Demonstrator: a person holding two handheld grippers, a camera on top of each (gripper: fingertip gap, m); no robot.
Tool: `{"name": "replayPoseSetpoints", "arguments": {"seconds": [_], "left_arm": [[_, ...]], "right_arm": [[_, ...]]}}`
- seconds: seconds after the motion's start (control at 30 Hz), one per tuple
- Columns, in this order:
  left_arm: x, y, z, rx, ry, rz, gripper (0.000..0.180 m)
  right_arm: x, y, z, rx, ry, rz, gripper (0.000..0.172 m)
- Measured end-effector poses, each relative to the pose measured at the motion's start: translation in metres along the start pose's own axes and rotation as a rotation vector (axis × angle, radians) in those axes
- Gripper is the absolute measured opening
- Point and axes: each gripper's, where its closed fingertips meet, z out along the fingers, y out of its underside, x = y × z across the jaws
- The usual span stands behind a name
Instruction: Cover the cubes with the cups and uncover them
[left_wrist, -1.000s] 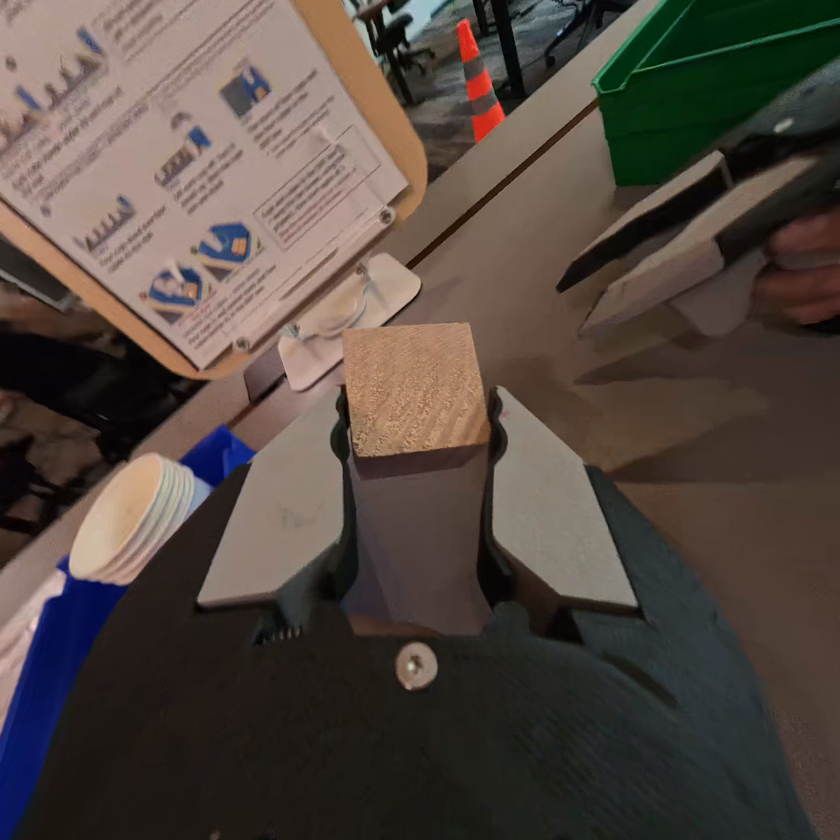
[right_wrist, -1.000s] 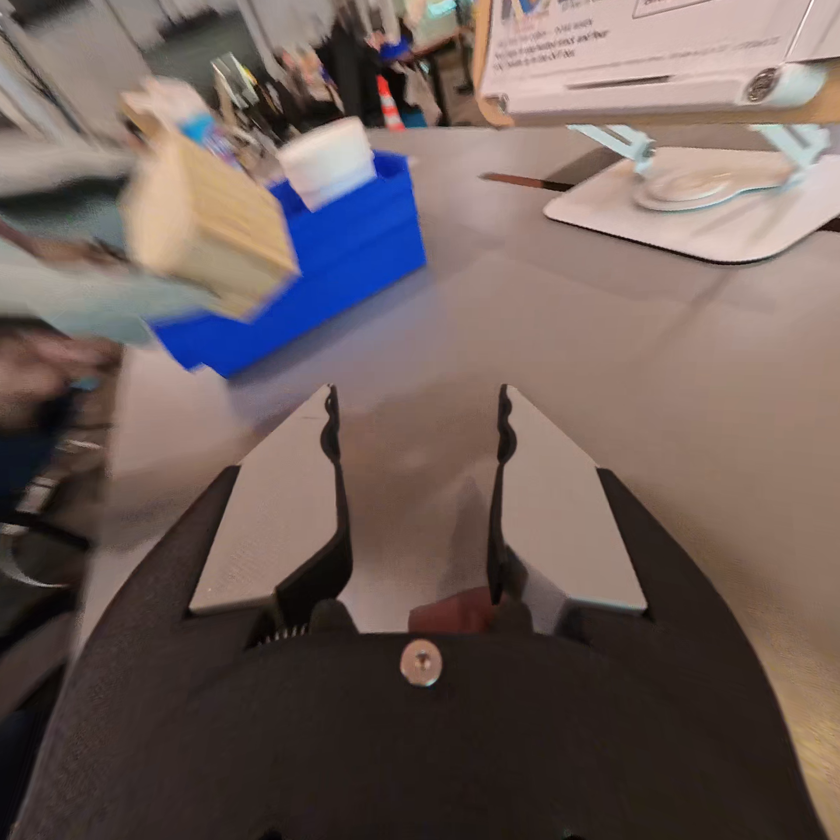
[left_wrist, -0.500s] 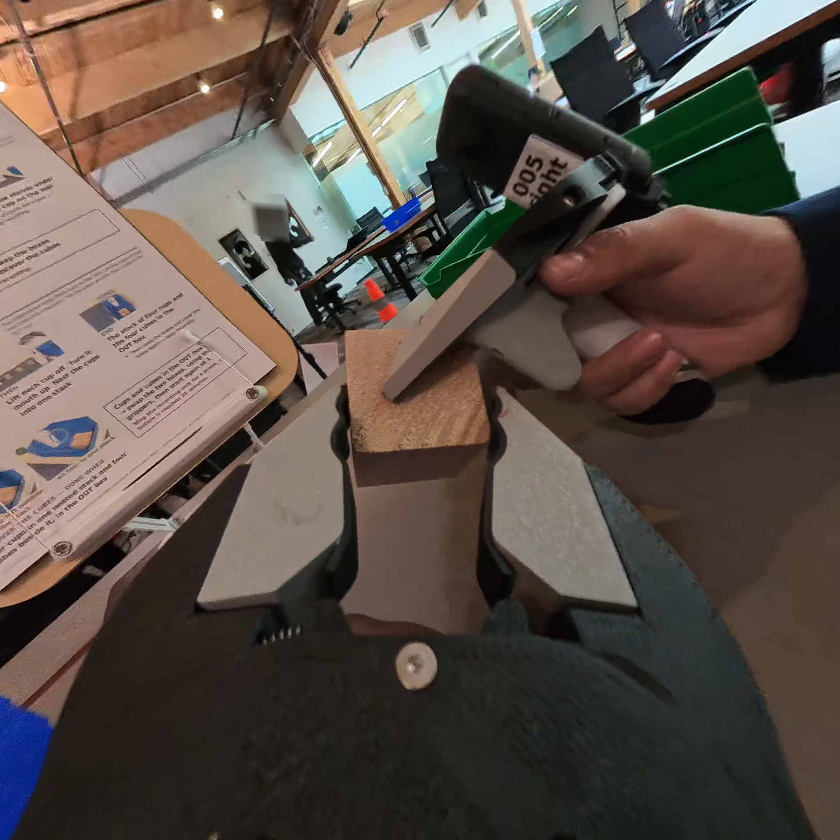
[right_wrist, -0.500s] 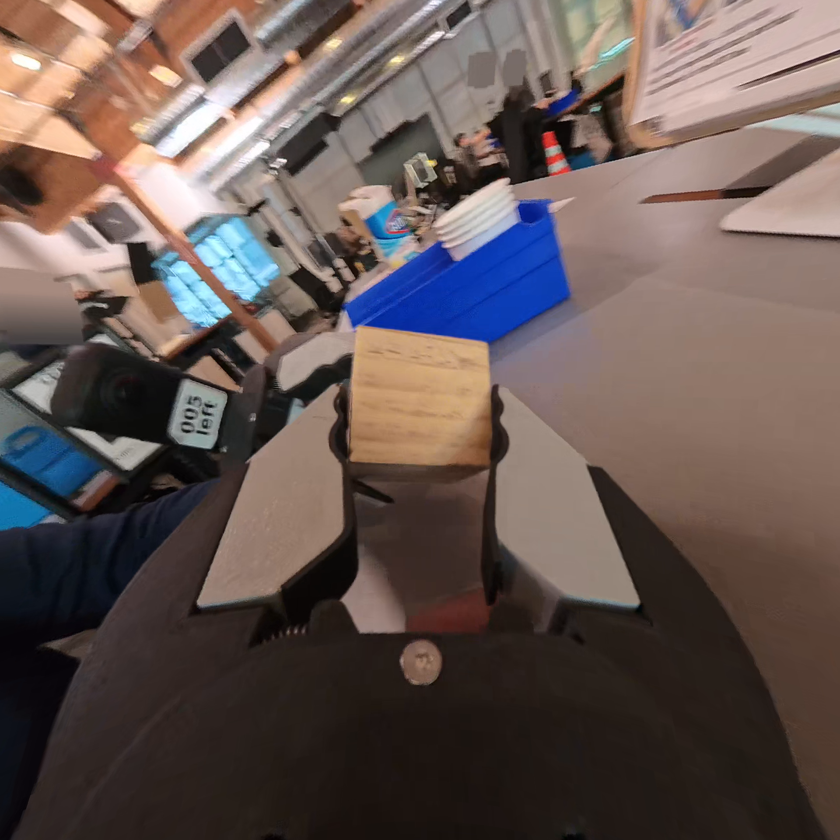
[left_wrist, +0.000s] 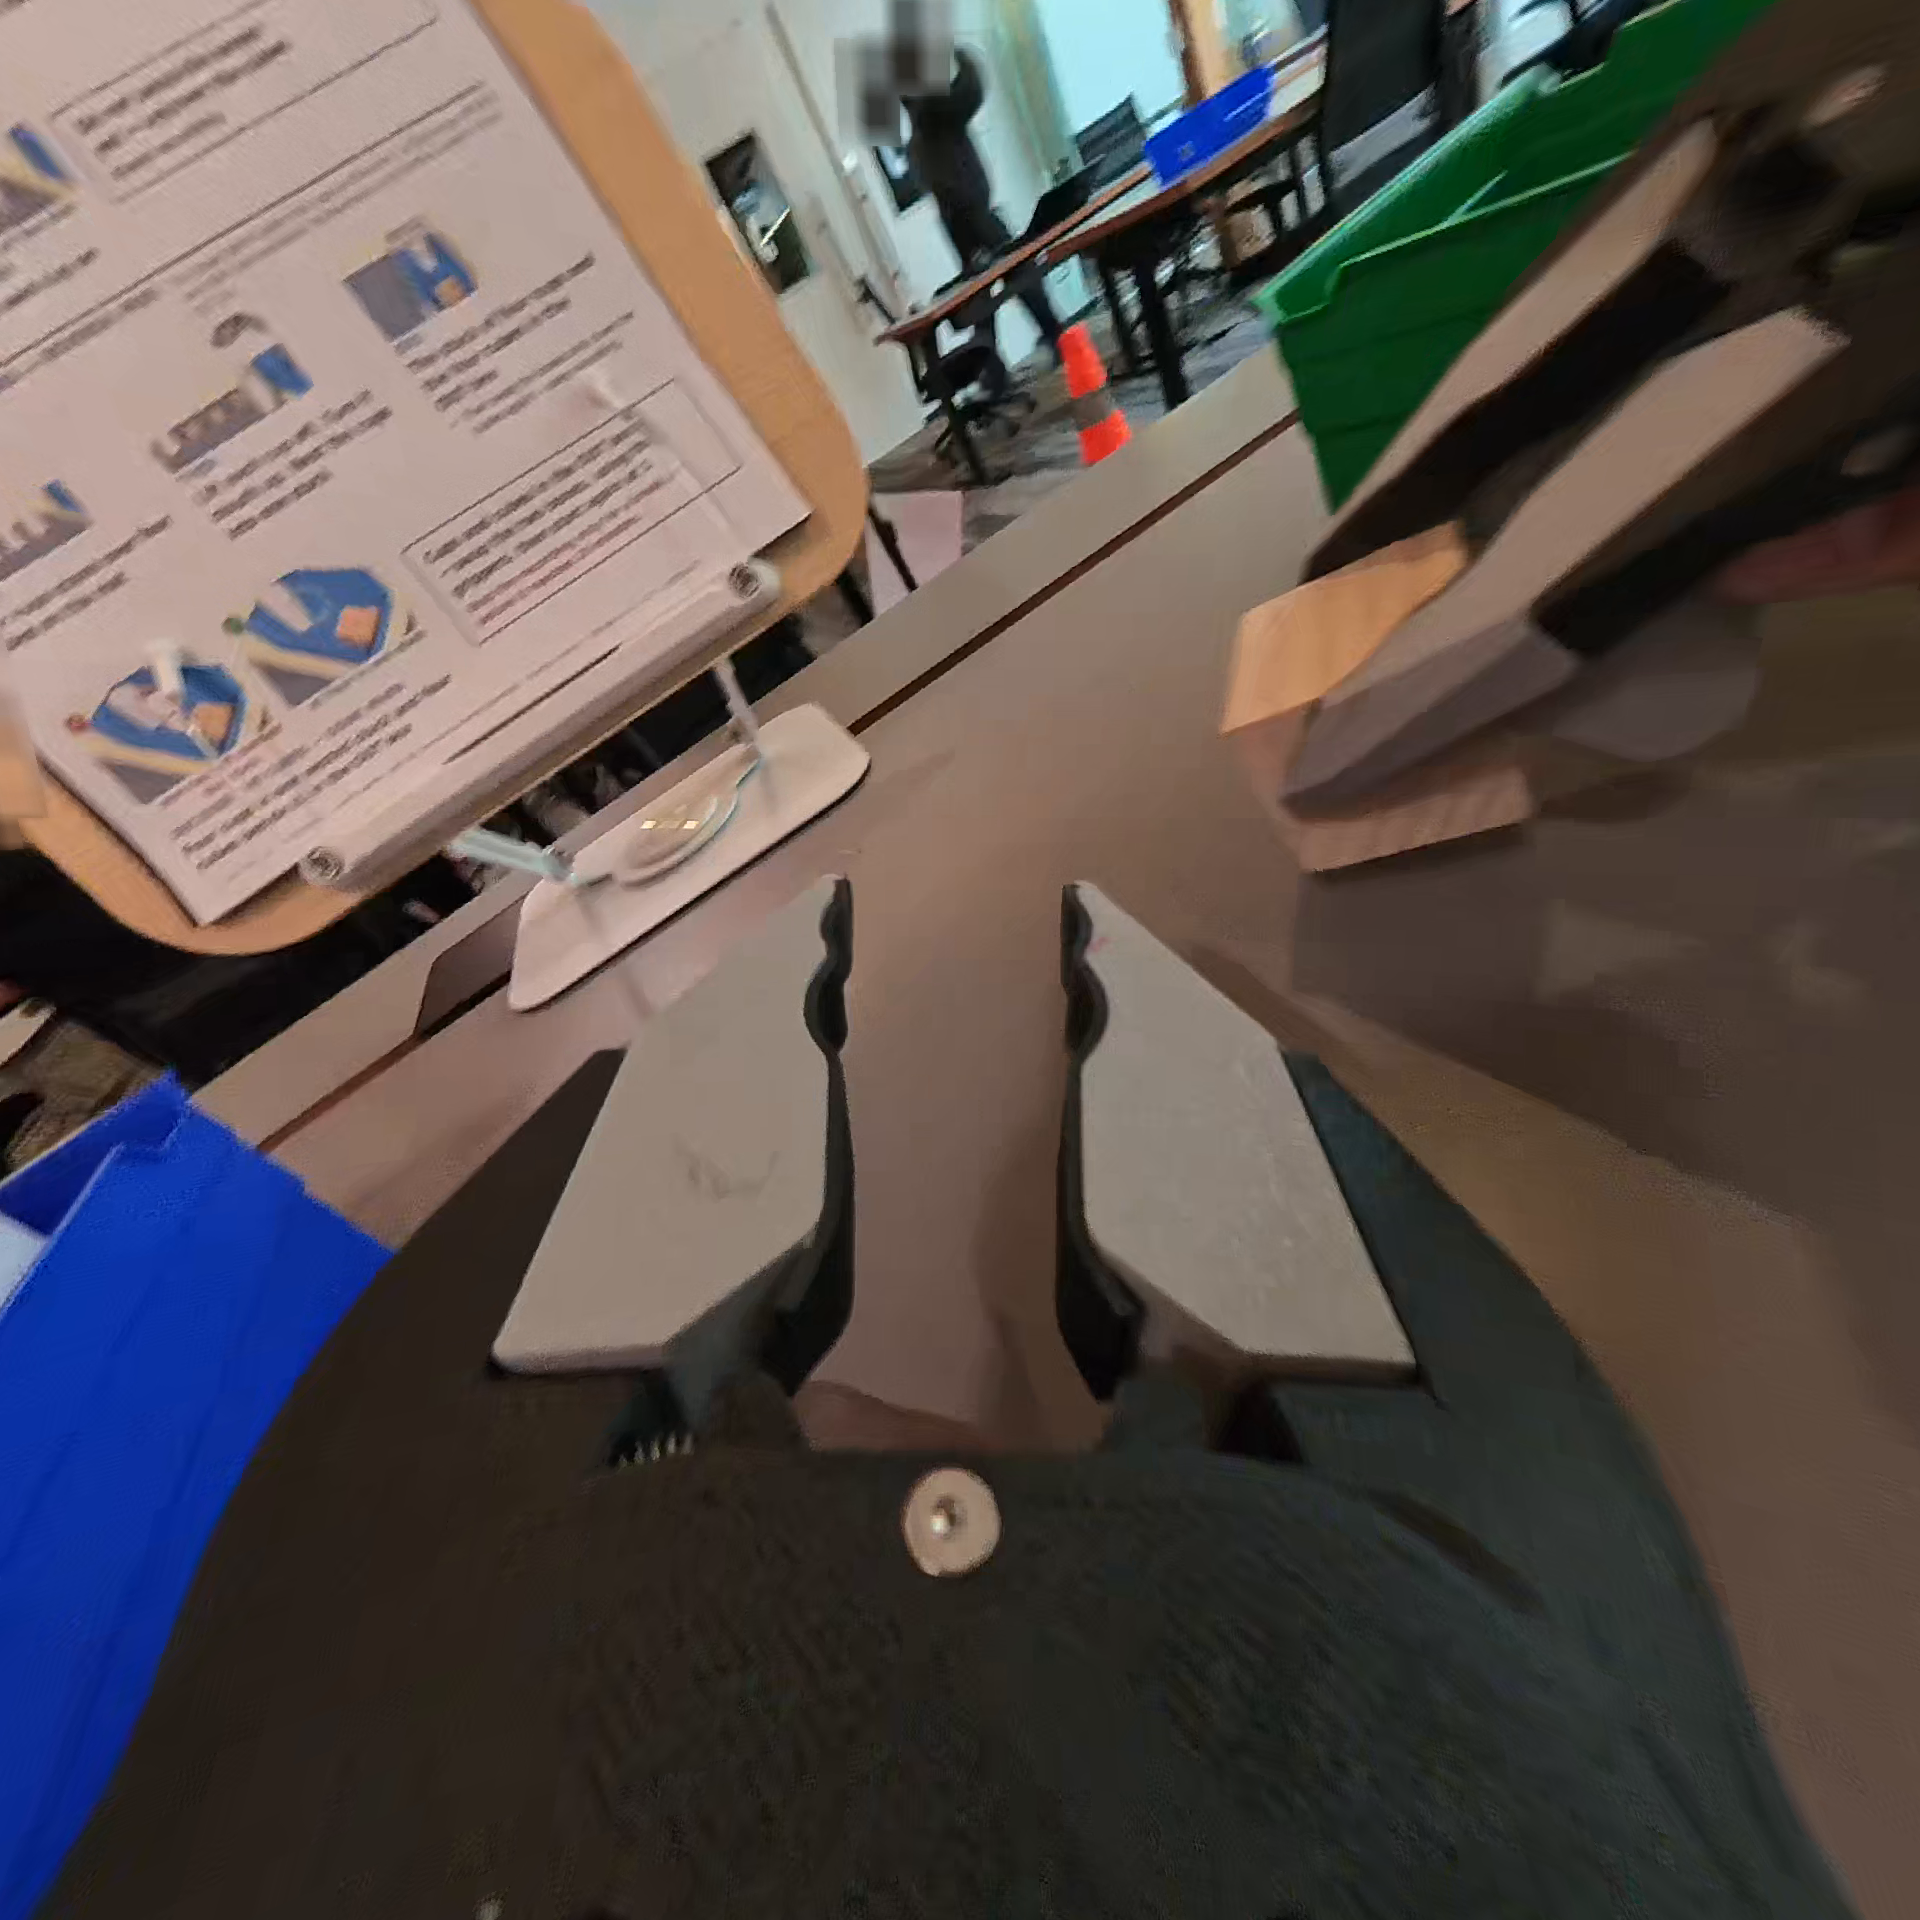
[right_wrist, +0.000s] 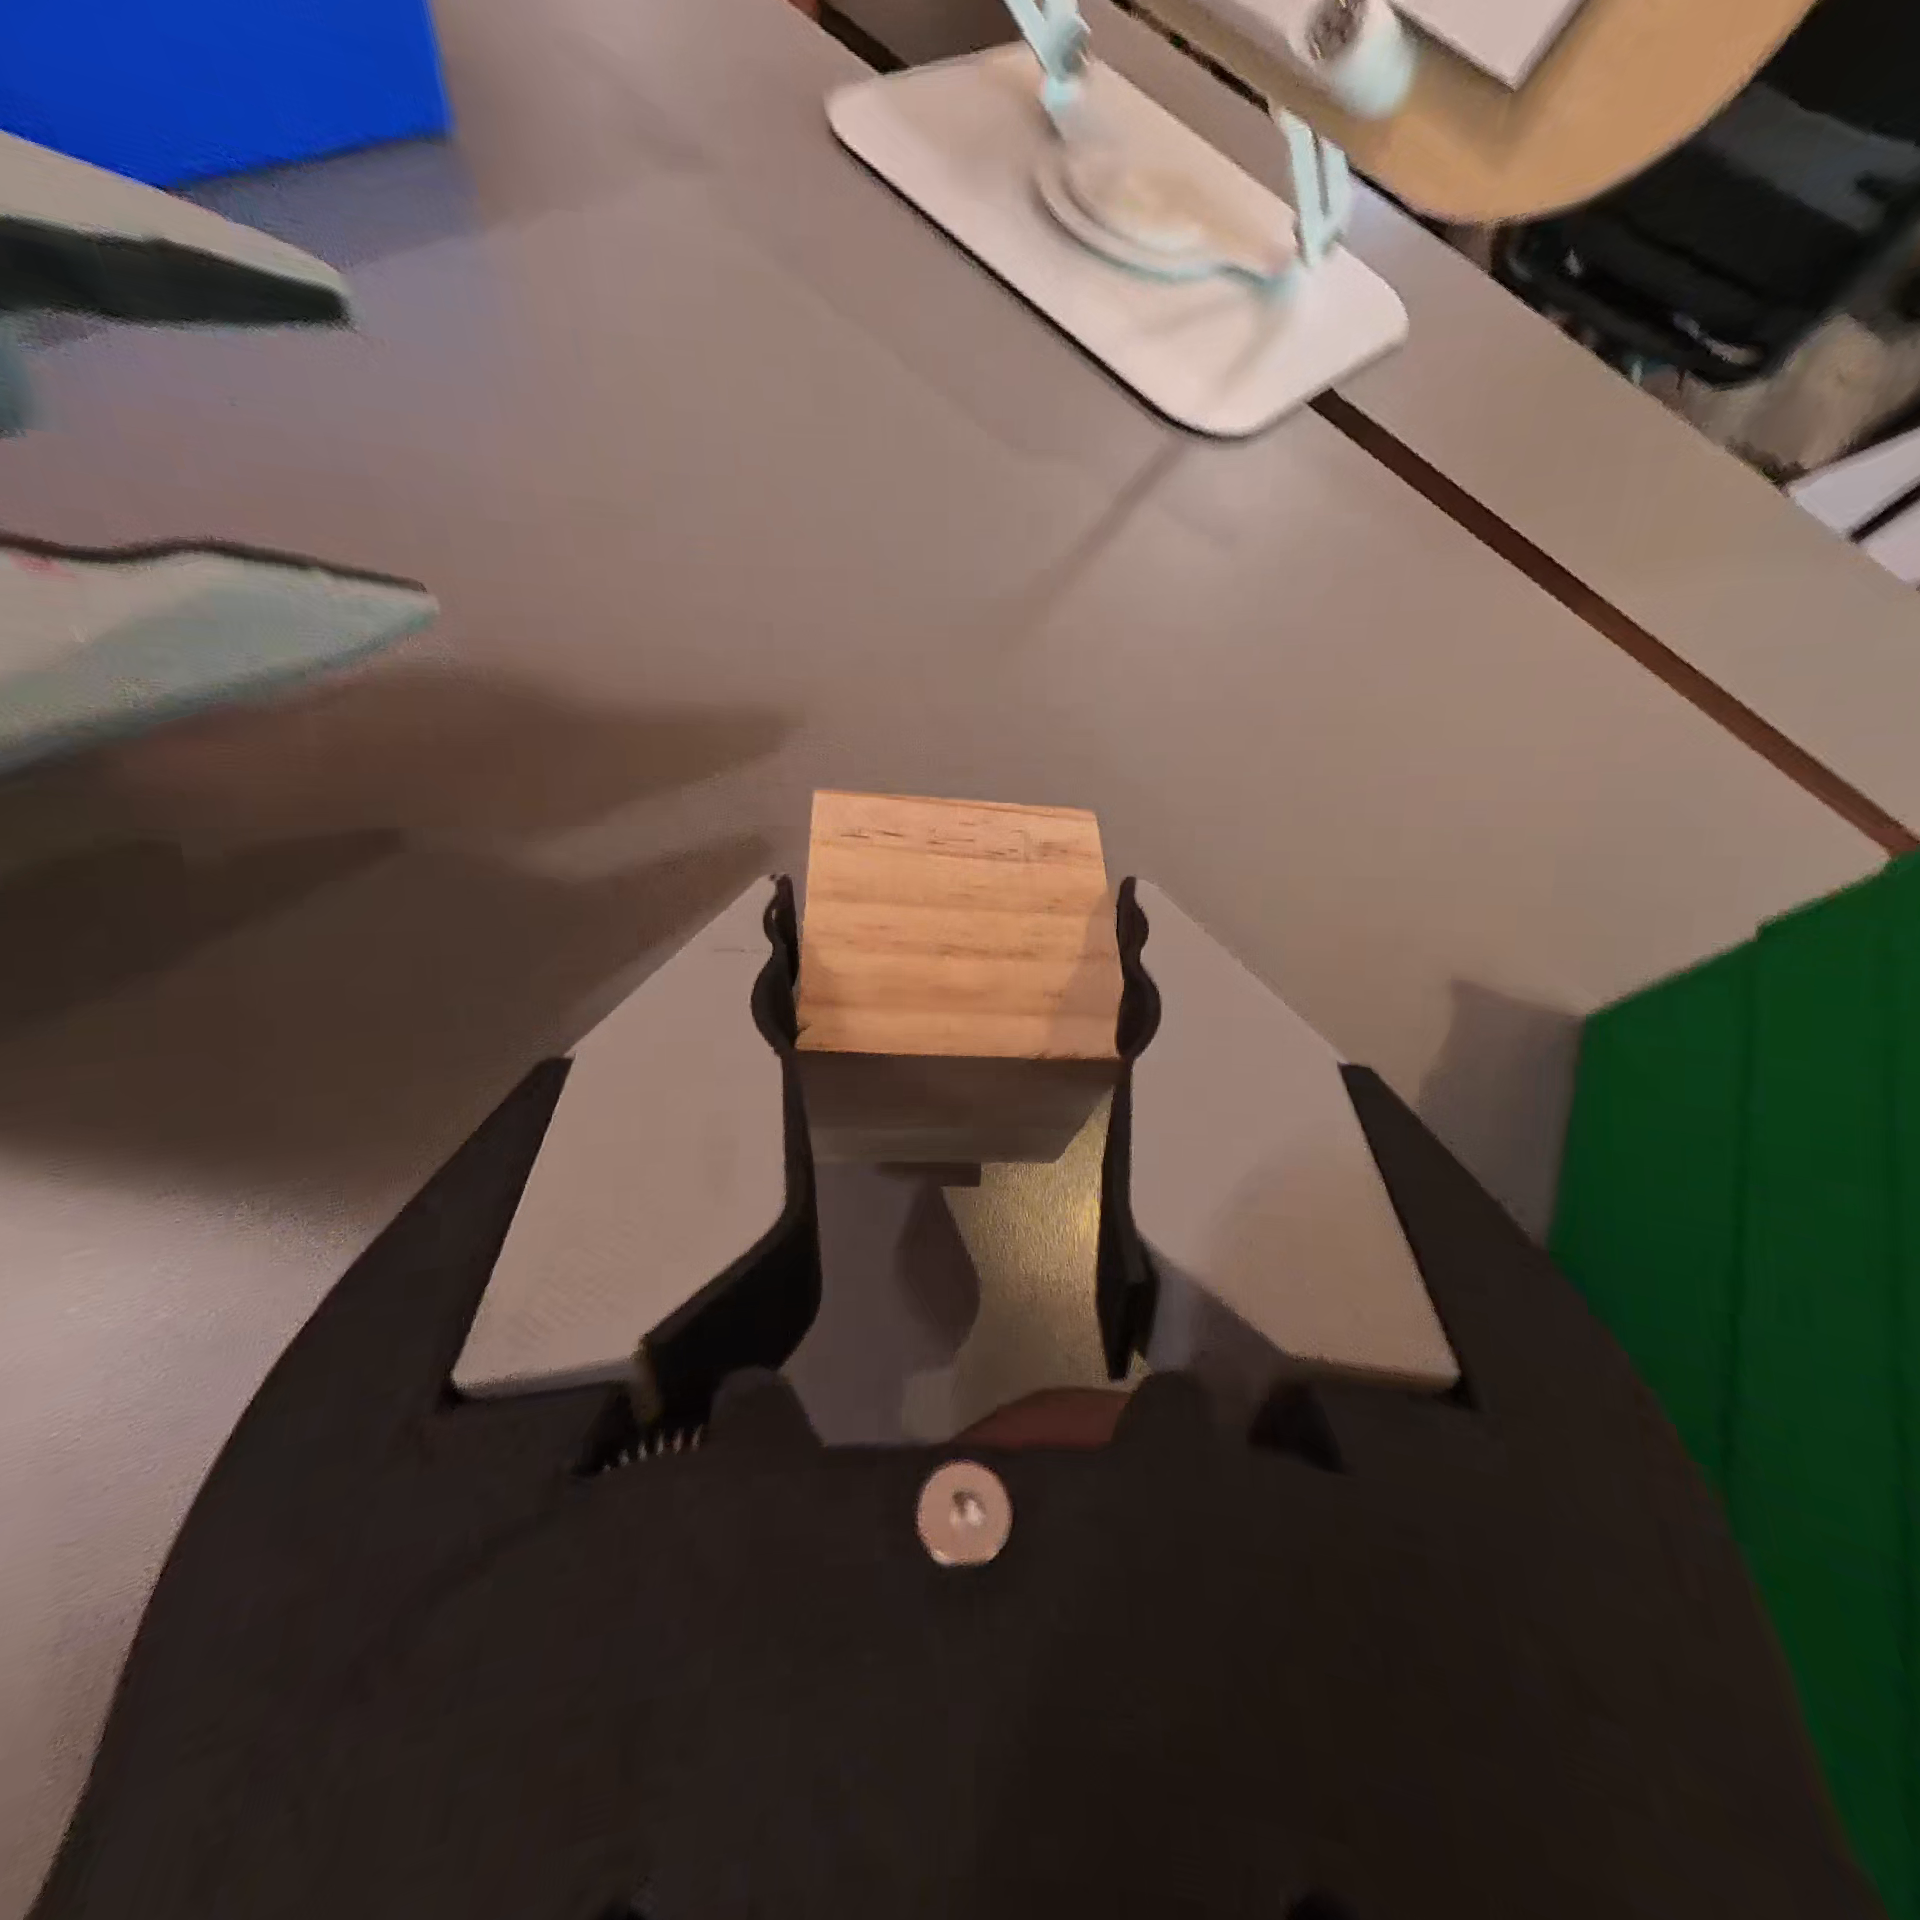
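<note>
Item: wooden cube (right_wrist: 951, 935), clamped in my right tool (right_wrist: 951, 966) above the worktop (right_wrist: 935, 582), likely for setting down. Left tool (left_wrist: 951, 971): apart, empty.

Count, both views: 1 wooden cube (right_wrist: 951, 940), pinched between my right gripper (right_wrist: 951, 971) pads. 2 grippers total – my left gripper (left_wrist: 948, 971) w/ fingers apart on bare air. 1 blue bin (left_wrist: 156, 1299), 1 green bin (left_wrist: 1455, 291), 1 instruction board (left_wrist: 343, 416) on 1 stand w/ white base plate (left_wrist: 696, 862). 1 grey table (left_wrist: 1091, 727) under me, approx 2 more tables far back (blurred). 1 orange cone (left_wrist: 1091, 400), 1 person standing (left_wrist: 956, 197) in the background
</note>
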Motion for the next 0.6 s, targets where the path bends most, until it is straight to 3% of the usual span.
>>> {"name": "replayPoseSetpoints", "arguments": {"seconds": [0.13, 0.3, 0.6], "left_arm": [[-0.012, 0.016, 0.004, -0.092, -0.048, 0.002, 0.039], [-0.008, 0.02, 0.006, -0.119, -0.054, 0.067, 0.036], [-0.018, 0.023, 0.005, -0.13, -0.073, 0.001, 0.036]], "right_arm": [[0.005, 0.011, 0.002, -0.053, 0.021, 0.121, 0.059], [0.023, 0.019, 0.003, -0.088, 0.155, 0.095, 0.059], [0.01, 0.019, -0.002, -0.07, 0.089, 0.133, 0.074]]}}
